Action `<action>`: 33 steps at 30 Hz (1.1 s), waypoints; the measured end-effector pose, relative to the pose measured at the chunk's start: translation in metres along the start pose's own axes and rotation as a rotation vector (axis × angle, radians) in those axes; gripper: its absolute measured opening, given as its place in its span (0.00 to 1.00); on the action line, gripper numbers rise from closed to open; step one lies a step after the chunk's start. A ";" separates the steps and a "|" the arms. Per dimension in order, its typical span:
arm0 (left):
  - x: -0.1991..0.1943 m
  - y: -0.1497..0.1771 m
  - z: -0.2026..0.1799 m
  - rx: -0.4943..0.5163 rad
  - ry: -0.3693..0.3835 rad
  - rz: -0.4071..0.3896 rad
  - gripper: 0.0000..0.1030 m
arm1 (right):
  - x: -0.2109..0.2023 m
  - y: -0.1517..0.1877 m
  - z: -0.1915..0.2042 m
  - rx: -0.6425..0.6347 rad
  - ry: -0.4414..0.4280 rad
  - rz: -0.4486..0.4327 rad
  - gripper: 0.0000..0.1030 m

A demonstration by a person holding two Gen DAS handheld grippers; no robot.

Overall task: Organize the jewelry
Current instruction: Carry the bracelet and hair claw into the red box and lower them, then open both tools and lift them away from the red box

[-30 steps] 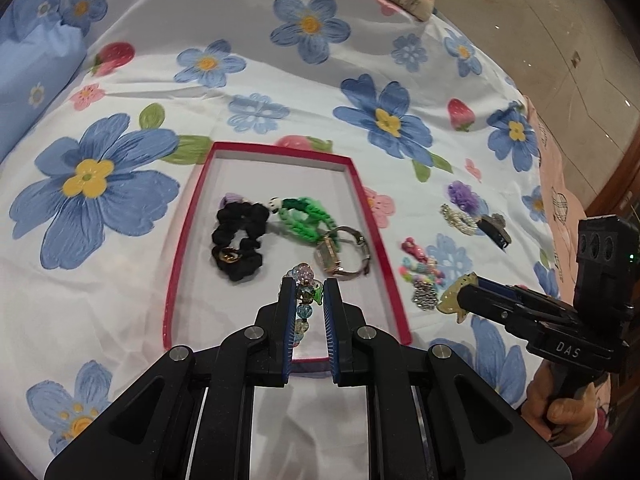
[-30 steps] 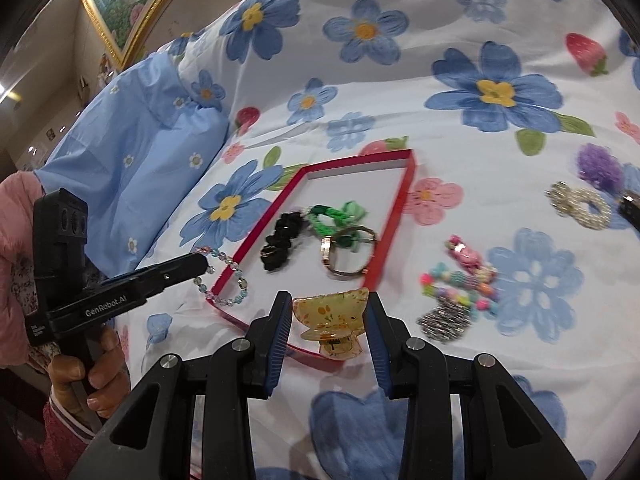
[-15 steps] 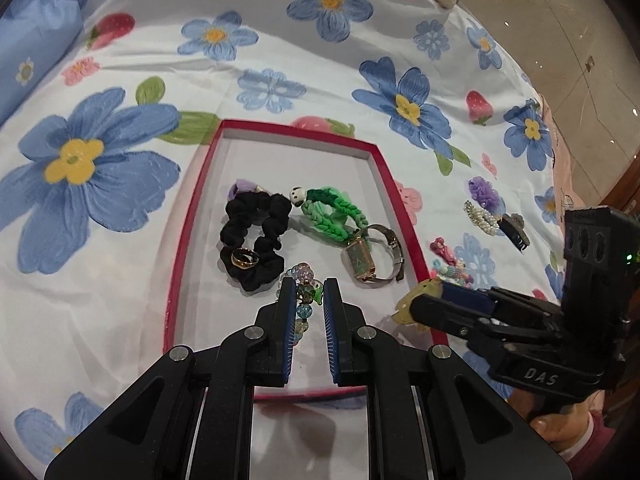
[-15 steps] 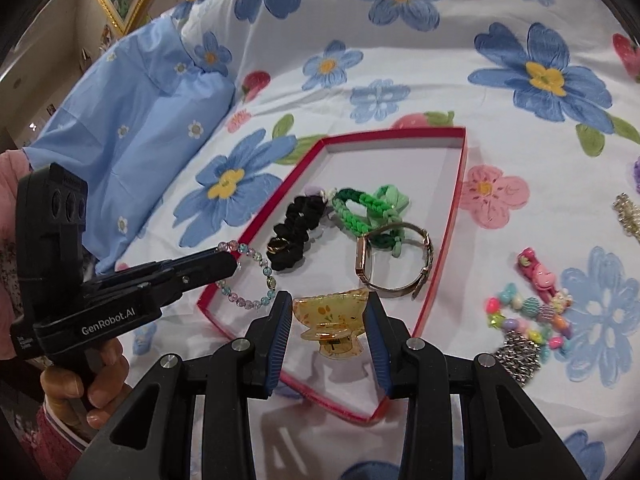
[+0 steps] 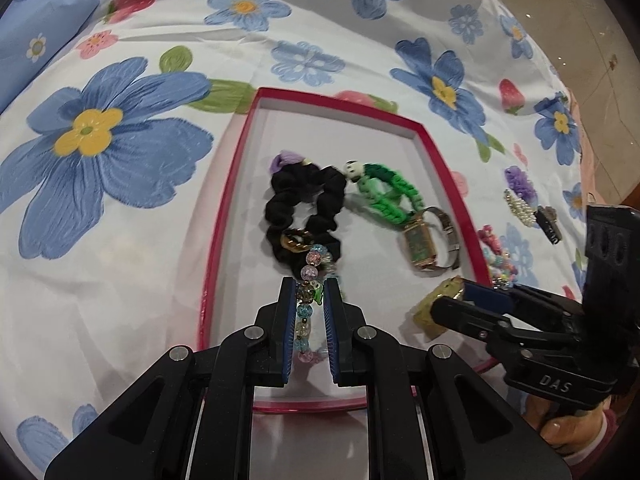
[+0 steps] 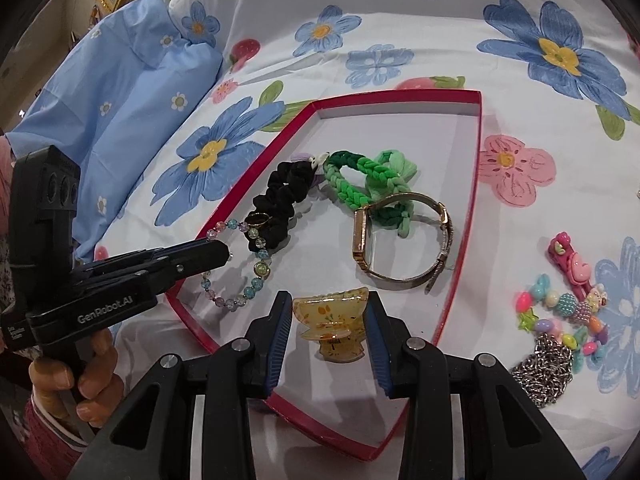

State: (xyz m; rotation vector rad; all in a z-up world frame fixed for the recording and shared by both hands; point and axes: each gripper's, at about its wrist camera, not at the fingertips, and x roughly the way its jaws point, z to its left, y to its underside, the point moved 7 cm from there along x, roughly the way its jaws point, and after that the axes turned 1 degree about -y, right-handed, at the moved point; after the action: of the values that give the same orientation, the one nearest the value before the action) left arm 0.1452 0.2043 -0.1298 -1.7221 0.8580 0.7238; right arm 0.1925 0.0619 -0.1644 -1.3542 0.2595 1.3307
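A red-rimmed tray (image 5: 224, 216) (image 6: 476, 168) lies on the floral bedsheet. In it are a black scrunchie (image 5: 304, 204) (image 6: 280, 196) with a gold ring, a green braided band (image 5: 384, 192) (image 6: 368, 184) and a gold watch (image 5: 424, 240) (image 6: 400, 240). My left gripper (image 5: 311, 296) (image 6: 224, 256) is shut on a pastel bead bracelet (image 5: 306, 280) (image 6: 248, 268) and holds it over the tray's near left part. My right gripper (image 6: 329, 320) (image 5: 460, 296) is shut on a yellow claw hair clip (image 6: 330, 320) (image 5: 434, 308) over the tray's near edge.
Right of the tray on the sheet lie a pink clip (image 6: 572, 264), a colourful bead bracelet (image 6: 560, 316), a silver chain (image 6: 544, 364), a pearl clip (image 5: 520, 208), a dark clip (image 5: 548, 220) and a purple scrunchie (image 5: 520, 180). A blue pillow (image 6: 120, 92) lies at the left.
Both grippers have moved forward and inward over the tray, each keeping its load. The hair clip came from right of the tray to above its near edge.
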 end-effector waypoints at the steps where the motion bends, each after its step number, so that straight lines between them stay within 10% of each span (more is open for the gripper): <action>1: 0.001 0.000 0.001 0.000 -0.007 0.004 0.12 | 0.001 0.000 0.001 -0.004 0.001 0.000 0.36; 33: 0.018 0.009 0.008 0.003 -0.083 0.067 0.22 | 0.009 -0.002 0.004 -0.026 0.005 0.026 0.38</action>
State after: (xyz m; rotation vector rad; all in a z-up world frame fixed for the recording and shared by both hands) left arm 0.1479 0.2069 -0.1514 -1.6557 0.8614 0.8331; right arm 0.1949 0.0701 -0.1688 -1.3798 0.2645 1.3565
